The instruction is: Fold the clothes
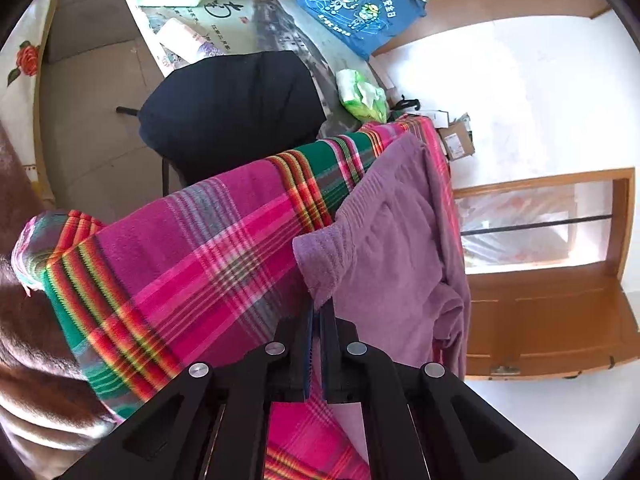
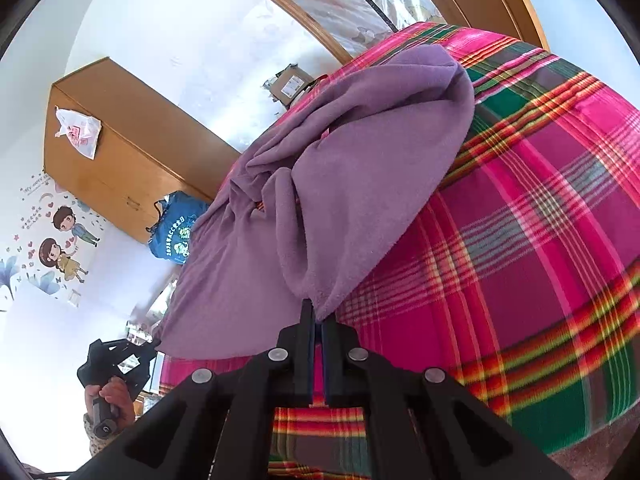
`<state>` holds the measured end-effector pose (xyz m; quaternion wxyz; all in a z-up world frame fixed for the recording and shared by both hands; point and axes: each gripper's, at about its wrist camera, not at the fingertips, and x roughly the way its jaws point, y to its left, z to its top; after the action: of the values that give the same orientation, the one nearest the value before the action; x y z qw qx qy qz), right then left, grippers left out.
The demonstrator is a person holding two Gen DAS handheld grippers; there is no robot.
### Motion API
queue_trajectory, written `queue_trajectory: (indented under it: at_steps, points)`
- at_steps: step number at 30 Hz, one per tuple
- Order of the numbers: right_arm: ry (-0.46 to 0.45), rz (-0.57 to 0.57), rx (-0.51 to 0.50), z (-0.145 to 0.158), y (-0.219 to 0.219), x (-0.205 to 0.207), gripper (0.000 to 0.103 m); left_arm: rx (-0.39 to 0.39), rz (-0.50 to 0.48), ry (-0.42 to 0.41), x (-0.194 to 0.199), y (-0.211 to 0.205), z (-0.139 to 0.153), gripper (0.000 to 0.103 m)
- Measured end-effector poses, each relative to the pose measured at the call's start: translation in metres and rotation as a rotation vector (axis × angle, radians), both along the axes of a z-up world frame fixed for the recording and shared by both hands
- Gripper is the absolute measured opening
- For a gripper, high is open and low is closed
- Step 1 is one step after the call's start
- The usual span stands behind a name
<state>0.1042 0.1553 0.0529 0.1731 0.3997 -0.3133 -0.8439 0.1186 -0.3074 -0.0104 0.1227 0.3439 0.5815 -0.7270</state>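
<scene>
Both claws are pinched narrow on corners of the soft purple fleece garment [image 2: 360,168]: left gripper [image 1: 319,312], right gripper [image 2: 319,318]. It lies across the pink-and-green plaid blanket [image 2: 540,220], trailing toward twelve o'clock. Best to lift both corners level, keeping the edge taut, so the fold lands square.

My purple towel [image 2: 360,152]: fleecy matt cloth. Plaid blanket [image 2: 540,220]: woven cloth, slightly napped. My jaws: matt black plastic, metal rivets. Cabinet [image 2: 132,152]: smooth varnished wood.
</scene>
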Motion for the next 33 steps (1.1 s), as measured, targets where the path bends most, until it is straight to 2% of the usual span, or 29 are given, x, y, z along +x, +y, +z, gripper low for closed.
queue_trajectory:
  at_steps: [22, 33]
  points:
    - [0.004, -0.034, 0.01, 0.003, 0.009, 0.022, 0.002, 0.027, -0.024, -0.01, 0.032, 0.004, -0.011, 0.003]
    - [-0.039, -0.03, 0.036, -0.01, 0.012, 0.02, 0.002, 0.034, 0.045, -0.041, 0.051, -0.013, -0.021, 0.002]
